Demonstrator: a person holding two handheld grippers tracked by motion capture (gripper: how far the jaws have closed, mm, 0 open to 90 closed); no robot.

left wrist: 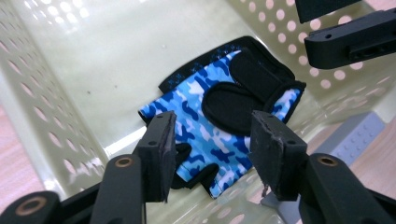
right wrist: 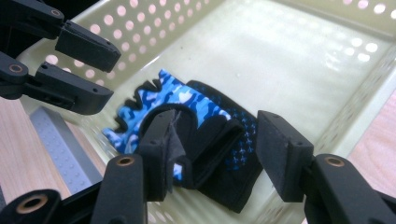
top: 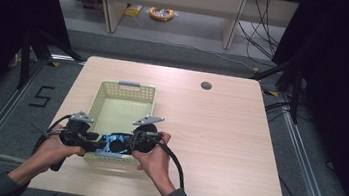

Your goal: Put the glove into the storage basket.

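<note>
Glove (left wrist: 219, 126): lies folded on the floor of the basket (top: 103, 100), near end.
Left gripper (left wrist: 212, 151): jaws apart, holding nothing.
Right gripper (right wrist: 217, 149): likewise, above the glove.
Progress: placing looks done; withdrawing remains.

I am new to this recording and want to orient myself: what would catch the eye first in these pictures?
First, the blue camouflage glove with black straps, lying on the floor of the pale yellow perforated basket, at its near end. Next, the left gripper and the right gripper, which hover just above the glove with their jaws open, not pressing it. The basket stands on the left half of a light wooden table.
</note>
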